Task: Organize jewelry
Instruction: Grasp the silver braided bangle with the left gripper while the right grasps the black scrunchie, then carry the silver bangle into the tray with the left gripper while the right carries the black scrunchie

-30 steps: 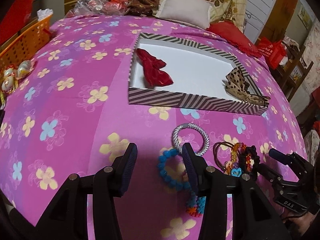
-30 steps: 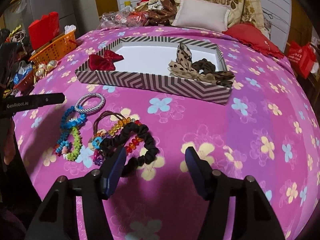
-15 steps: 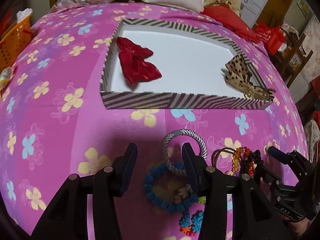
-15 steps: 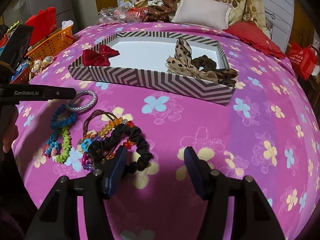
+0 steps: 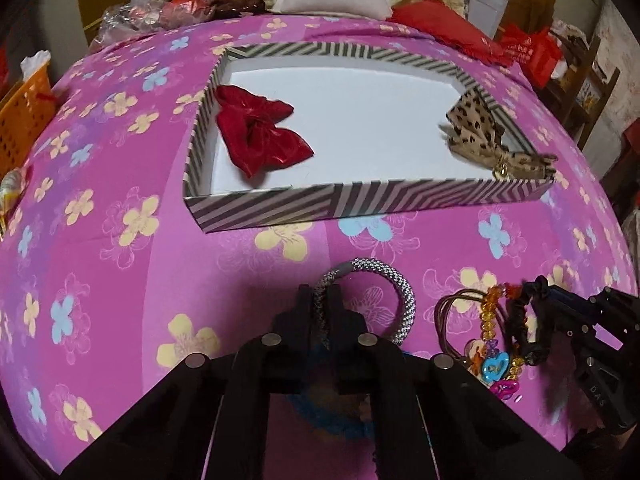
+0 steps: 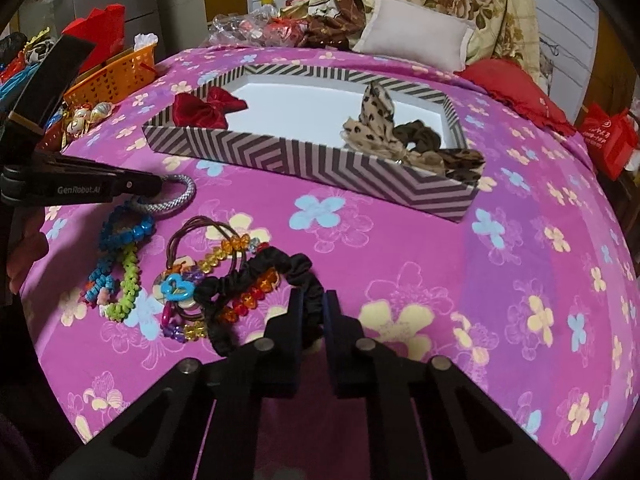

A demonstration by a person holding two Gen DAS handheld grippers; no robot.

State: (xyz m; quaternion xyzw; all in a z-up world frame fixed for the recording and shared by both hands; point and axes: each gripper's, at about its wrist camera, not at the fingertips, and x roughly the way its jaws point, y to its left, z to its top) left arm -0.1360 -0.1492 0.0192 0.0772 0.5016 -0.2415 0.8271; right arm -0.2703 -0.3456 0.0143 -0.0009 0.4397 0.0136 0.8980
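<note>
On pink floral bedspread (image 5: 120,288), striped tray (image 5: 280,204)

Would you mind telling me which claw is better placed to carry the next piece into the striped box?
Left, narrowly. Both claws have a grip: the left claw on the silver rope bracelet, the right claw on the black scrunchie. The bracelet lies apart, nearer the striped box; the scrunchie is tangled with beaded bracelets.

Both the left claw (image 5: 320,300) and right claw (image 6: 314,308) are clamped.
</note>
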